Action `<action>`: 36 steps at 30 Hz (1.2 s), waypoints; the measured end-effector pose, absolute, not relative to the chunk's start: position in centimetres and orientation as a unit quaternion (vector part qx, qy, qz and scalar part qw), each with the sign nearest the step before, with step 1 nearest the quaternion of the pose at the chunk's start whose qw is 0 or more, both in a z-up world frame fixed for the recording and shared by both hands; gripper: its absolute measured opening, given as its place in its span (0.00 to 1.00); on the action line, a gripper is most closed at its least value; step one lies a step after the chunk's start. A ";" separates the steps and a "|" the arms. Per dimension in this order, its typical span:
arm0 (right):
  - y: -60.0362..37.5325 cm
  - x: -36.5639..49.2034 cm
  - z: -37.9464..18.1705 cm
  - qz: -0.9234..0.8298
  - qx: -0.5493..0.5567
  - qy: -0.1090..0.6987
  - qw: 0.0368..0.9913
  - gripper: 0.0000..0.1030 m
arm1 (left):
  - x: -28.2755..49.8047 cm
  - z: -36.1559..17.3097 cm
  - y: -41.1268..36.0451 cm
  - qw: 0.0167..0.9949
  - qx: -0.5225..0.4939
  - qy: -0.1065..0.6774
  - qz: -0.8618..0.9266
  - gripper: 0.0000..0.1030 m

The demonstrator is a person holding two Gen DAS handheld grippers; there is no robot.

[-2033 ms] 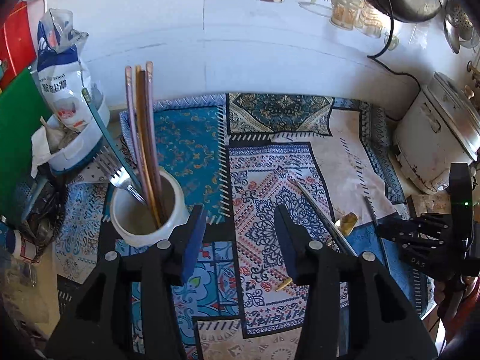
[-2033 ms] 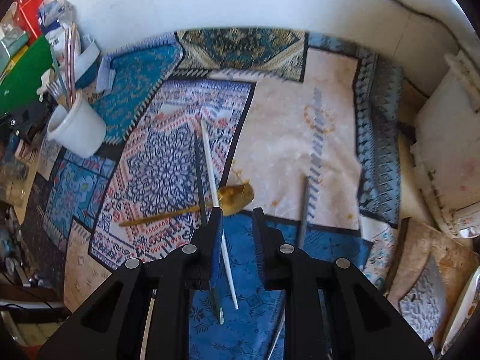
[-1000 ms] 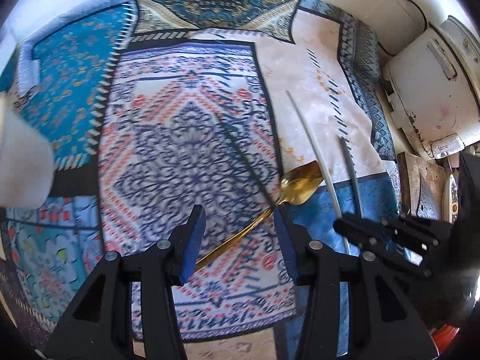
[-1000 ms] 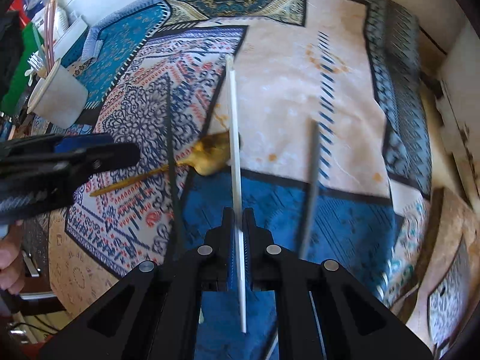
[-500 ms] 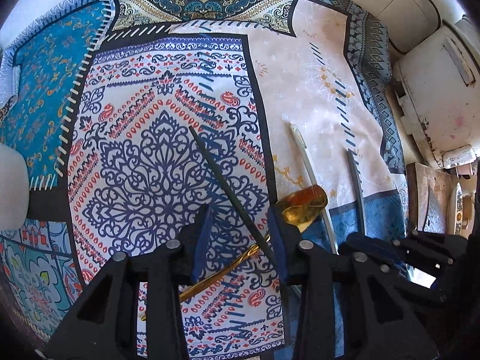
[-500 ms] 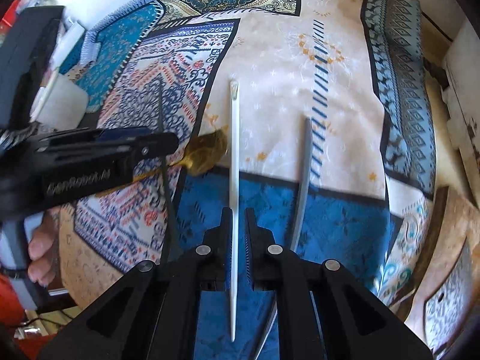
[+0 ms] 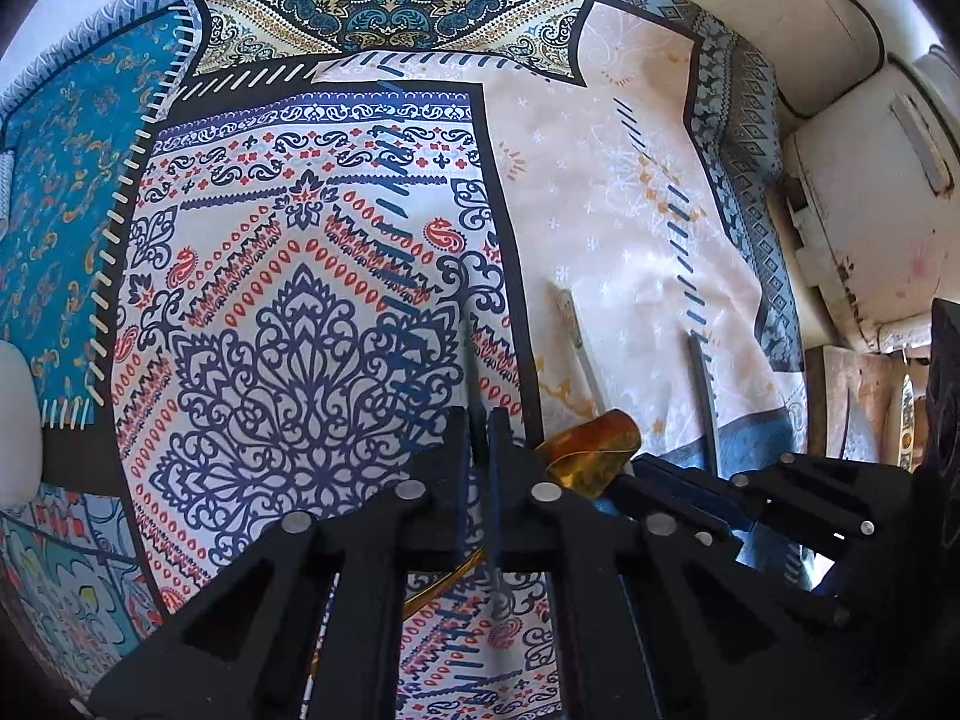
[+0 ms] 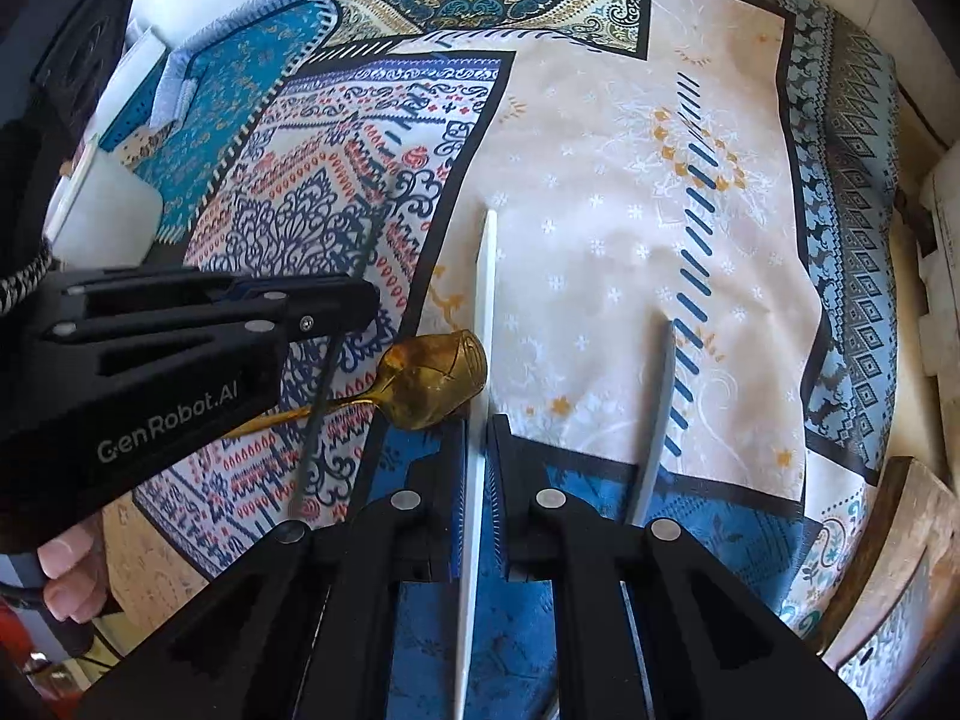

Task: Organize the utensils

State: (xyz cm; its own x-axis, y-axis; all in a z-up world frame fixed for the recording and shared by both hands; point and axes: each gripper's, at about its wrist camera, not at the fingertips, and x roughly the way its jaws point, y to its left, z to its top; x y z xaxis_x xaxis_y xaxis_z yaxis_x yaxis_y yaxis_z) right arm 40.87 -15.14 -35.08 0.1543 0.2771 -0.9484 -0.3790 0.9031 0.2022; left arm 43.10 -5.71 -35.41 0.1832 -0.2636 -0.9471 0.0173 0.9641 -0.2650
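My left gripper (image 7: 479,420) is shut on a thin dark chopstick (image 7: 471,360) that points away over the patterned cloth; the same dark chopstick (image 8: 327,384) shows in the right wrist view. My right gripper (image 8: 477,429) is shut on a white chopstick (image 8: 485,312), which also shows in the left wrist view (image 7: 576,342). A gold spoon (image 8: 432,369) lies between the two grippers, bowl to the right; it shows in the left wrist view (image 7: 591,450) too. A grey chopstick (image 8: 657,408) lies to the right on the cloth.
A white utensil cup (image 8: 108,216) stands at the far left, its edge also in the left wrist view (image 7: 15,420). A white appliance (image 7: 870,210) stands at the right. The patterned cloth (image 7: 300,300) covers the counter up to a white wall.
The left gripper swung from the cup to the middle of the cloth and closed on the dark chopstick. The right gripper closed on the white chopstick and still holds it.
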 end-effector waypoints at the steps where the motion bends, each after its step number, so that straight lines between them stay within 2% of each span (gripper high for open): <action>1: -15.3 41.1 -35.2 0.213 -0.025 0.618 0.757 0.06 | 43.3 -35.4 -5.8 0.763 -0.097 0.633 -0.093 0.03; 4: -15.7 41.7 -35.4 0.211 0.007 0.624 0.752 0.06 | 43.6 -35.3 -6.0 0.762 -0.094 0.633 -0.096 0.03; 15: -18.7 40.4 -33.4 0.182 0.016 0.596 0.782 0.06 | 42.6 -33.2 -4.1 0.778 -0.101 0.612 -0.101 0.03; 36: -18.6 36.8 -23.5 0.175 0.057 0.481 0.857 0.06 | 37.7 -23.3 -1.5 0.850 -0.085 0.508 -0.111 0.03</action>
State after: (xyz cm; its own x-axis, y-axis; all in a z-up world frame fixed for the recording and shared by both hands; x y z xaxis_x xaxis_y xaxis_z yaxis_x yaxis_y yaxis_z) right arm 36.83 -18.63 -23.46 0.4764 0.3558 -0.8040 -0.2455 0.9319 0.2669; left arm 37.72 -1.52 -23.35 0.4591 -0.2759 -0.8445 0.1026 0.9607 -0.2581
